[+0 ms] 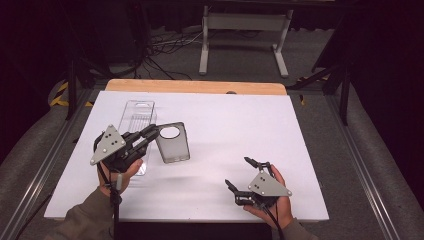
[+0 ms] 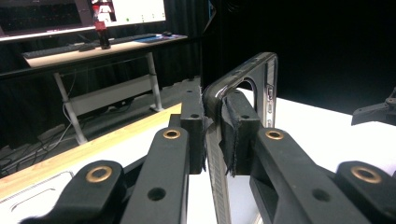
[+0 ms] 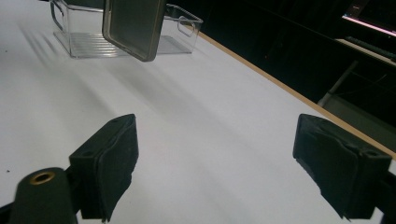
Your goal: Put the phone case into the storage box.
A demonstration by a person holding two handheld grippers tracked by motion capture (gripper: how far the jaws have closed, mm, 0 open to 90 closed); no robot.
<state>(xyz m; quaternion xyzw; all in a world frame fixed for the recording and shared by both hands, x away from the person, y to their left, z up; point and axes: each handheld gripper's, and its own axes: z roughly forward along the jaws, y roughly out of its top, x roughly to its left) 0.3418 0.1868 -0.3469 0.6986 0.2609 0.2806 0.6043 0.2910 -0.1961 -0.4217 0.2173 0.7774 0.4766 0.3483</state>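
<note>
A smoky grey phone case (image 1: pixel 174 145) with a round camera hole hangs above the white table, tilted. My left gripper (image 1: pixel 151 132) is shut on its top edge. In the left gripper view the case (image 2: pixel 261 79) stands edge-on between the pads, with the left gripper (image 2: pixel 212 126) pinching its rim. My right gripper (image 1: pixel 238 172) rests near the table's front right, open, with nothing between its jaws. The right gripper view shows the wide-apart right gripper (image 3: pixel 215 158) over bare table and the case (image 3: pixel 133 25) hanging farther off.
A clear plastic tray (image 1: pixel 137 117) lies on the white table (image 1: pixel 240 120) at the back left, just behind the case; the right gripper view shows the tray (image 3: pixel 84 46) too. A wooden strip (image 1: pixel 195 86) borders the far edge. A white desk frame (image 1: pixel 245 30) stands beyond.
</note>
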